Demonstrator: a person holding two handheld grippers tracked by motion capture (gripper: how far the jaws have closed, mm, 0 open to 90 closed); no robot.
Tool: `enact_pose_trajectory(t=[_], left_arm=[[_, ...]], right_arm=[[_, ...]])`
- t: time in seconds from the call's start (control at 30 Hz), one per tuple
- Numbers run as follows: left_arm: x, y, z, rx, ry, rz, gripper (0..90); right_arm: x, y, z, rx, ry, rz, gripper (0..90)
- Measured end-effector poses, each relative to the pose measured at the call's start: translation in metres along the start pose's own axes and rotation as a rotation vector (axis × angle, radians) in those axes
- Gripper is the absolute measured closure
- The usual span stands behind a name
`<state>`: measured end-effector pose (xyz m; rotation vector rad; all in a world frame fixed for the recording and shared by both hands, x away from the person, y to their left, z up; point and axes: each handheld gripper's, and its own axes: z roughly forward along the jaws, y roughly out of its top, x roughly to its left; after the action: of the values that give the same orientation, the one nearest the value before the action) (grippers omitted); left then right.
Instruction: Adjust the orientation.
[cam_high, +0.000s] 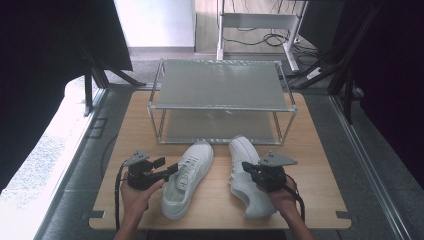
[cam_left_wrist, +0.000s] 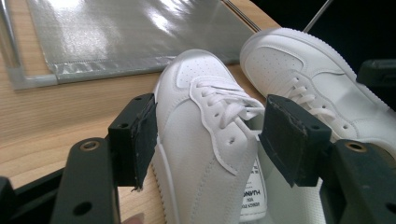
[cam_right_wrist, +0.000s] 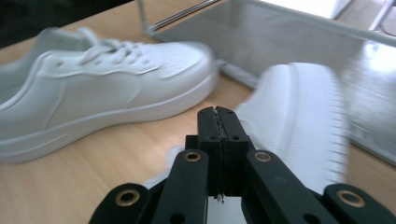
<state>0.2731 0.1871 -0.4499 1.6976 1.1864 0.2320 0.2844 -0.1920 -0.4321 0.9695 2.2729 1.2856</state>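
We look down on a light wooden table (cam_high: 310, 165) with a two-tier metal-framed shoe rack with grey shelves (cam_high: 220, 90) standing at its far side. Two white lace-up leather sneakers lie on the bare wood just in front of the rack, toes pointing towards it. The left sneaker (cam_high: 186, 180) sits upright, angled slightly; the right sneaker (cam_high: 246, 180) is tipped onto its side, its ridged sole showing in the right gripper view. Our left gripper (cam_high: 167, 172) stands wide, one jaw on each side of the left sneaker around its laces, one pad close against the outer side and the other clear of it, so nothing is clamped yet. Our right gripper (cam_high: 248, 170) has its jaws pressed fully together, with nothing visible between them; it sits just over the right sneaker. We judge the work to be at an early stage: both shelves of the rack are bare, neither sneaker is lifted, and what remains is to grip each one and set it on the rack.
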Motion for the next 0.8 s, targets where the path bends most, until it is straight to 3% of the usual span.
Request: enact_pose_trajectory(t=[0.13,0.4,0.5,0.8], left_arm=[[-0.002,0.000,0.001,0.009,-0.004,-0.002,35.9],[0.000,0.001,0.000,0.030,0.008,-0.012,36.1],[-0.001,0.002,0.000,0.044,0.005,-0.026,37.2],[-0.002,0.002,0.000,0.052,0.007,-0.026,37.3]], right_arm=[[0.020,0.001,0.011,0.039,0.056,-0.059,90.0],[0.035,-0.002,0.023,0.123,0.052,-0.154,90.0],[0.033,-0.005,0.026,0.177,0.029,-0.165,90.0],[0.028,-0.005,0.020,0.195,-0.007,-0.180,90.0]])
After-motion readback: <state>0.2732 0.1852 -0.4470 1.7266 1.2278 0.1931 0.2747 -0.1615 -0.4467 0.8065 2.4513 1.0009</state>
